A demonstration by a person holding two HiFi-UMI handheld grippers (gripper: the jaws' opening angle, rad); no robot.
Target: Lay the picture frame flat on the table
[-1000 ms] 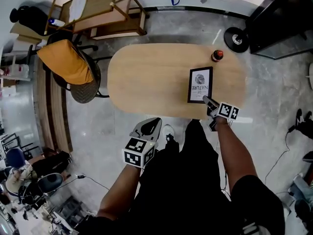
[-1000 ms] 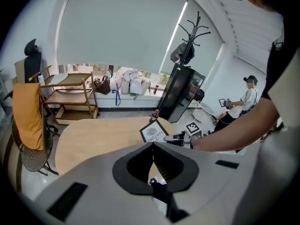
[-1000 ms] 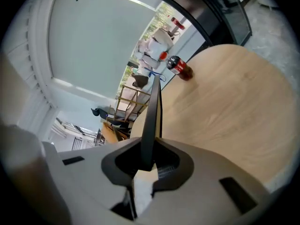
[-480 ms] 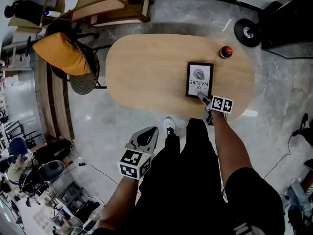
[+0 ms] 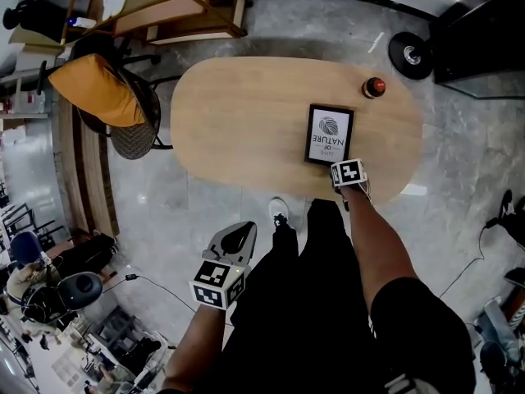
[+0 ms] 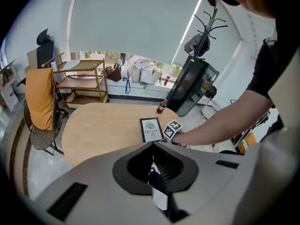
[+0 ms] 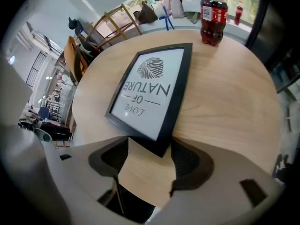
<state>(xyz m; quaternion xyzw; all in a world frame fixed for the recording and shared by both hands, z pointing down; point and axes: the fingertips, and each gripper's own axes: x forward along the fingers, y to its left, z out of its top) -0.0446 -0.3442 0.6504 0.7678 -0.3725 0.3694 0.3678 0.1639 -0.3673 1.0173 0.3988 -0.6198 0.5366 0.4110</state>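
The black picture frame (image 5: 329,135) with a white "LOVE OF NATURE" print lies flat, face up, on the oval wooden table (image 5: 238,113). My right gripper (image 5: 336,163) is at the frame's near edge. In the right gripper view its jaws are opening around the near corner of the frame (image 7: 152,95), and the pads of this gripper (image 7: 150,158) stand clear of it. My left gripper (image 5: 238,235) hangs off the table beside the person's legs, its jaws together with nothing in them (image 6: 152,146). The left gripper view shows the frame (image 6: 151,129) from afar.
A cola bottle (image 5: 374,87) (image 7: 213,15) stands at the far right of the table, beyond the frame. A chair with an orange cloth (image 5: 102,97) is at the table's left end. A wooden rack (image 5: 164,6) and a black round base (image 5: 408,56) stand on the floor behind.
The right gripper's jaws have opened off the frame's near edge, and its hand has shifted slightly left. The left gripper has sunk lower, away from the table.
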